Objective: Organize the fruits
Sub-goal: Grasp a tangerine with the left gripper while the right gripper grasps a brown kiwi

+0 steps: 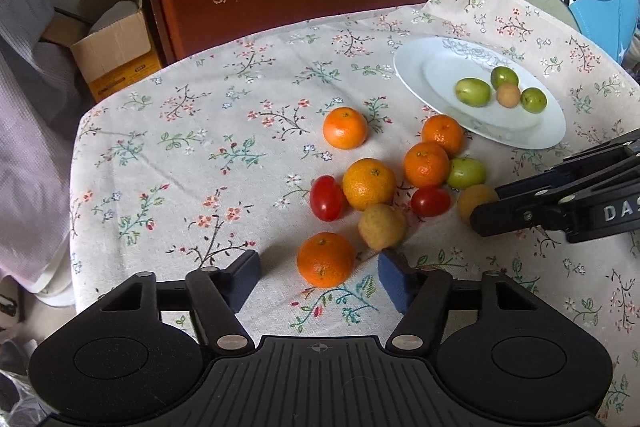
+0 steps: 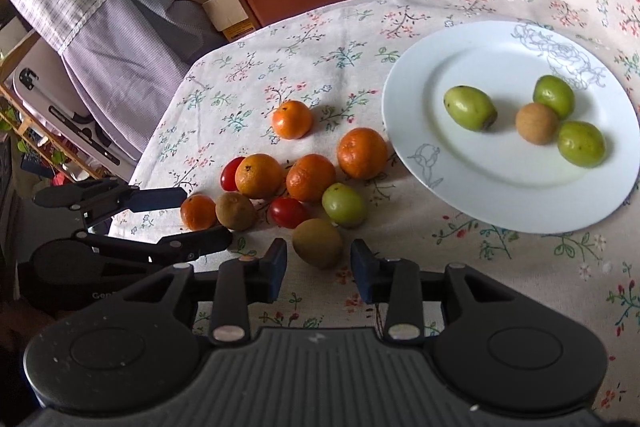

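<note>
On the floral-printed tablecloth (image 1: 192,155) a loose cluster of fruit is spread, and beyond it a white oval china plate (image 2: 452,163) already carries three green oval fruits and one round tan one. The left gripper (image 1: 318,277) is seen with its blue-padded jaws standing open on either side of a small round orange mandarin (image 1: 325,259); clear cloth shows between each pad and the peel, so nothing is gripped. The mandarin lies straight ahead of that gripper, at the near edge of the cluster, and being nearly round it offers no long axis to be matched. The right gripper (image 2: 319,269) is likewise open, its pads flanking a brown egg-shaped fruit (image 2: 317,242) without touching it; that fruit's long axis appears to run obliquely across the gap. Each fruit is nearest to the gripper straddling it. The plate lies ahead and to the right of both, nearer the right hand, so a short carry is judged to follow once the jaws are closed.
</note>
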Demonstrator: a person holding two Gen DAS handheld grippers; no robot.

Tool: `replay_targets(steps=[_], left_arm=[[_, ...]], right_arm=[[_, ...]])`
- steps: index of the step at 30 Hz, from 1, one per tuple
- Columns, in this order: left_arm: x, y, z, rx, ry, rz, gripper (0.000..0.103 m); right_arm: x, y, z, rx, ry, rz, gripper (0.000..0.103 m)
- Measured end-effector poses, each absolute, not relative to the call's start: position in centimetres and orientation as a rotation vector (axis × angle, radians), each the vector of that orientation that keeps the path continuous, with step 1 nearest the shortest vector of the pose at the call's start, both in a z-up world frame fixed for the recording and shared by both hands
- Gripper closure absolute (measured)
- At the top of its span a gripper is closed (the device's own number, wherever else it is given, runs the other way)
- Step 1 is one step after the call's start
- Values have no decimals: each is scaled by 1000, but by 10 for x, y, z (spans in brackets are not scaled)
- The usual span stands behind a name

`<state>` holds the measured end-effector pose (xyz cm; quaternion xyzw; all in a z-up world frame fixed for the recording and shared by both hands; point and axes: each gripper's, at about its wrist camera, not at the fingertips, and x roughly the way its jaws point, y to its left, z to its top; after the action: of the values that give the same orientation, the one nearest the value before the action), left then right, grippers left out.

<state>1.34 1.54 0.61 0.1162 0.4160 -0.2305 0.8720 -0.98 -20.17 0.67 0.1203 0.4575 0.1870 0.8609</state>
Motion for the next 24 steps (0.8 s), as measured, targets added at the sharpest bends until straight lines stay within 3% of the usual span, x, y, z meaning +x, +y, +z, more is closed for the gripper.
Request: replay_targets(steps=[5, 16, 20, 24], left_arm=[[12, 13, 6, 239, 865, -515, 53], [16, 20, 8, 202, 878, -513, 56], [15, 18, 10, 198, 878, -528, 75], [14, 18, 10, 196, 882, -522, 76]], right_arm=[[-10, -195, 7, 212, 939, 387, 66], [-10, -194, 5, 197, 928, 386, 75], [-11, -195, 5, 199, 927, 386, 75], [-10, -196, 5, 207, 930, 387, 75]])
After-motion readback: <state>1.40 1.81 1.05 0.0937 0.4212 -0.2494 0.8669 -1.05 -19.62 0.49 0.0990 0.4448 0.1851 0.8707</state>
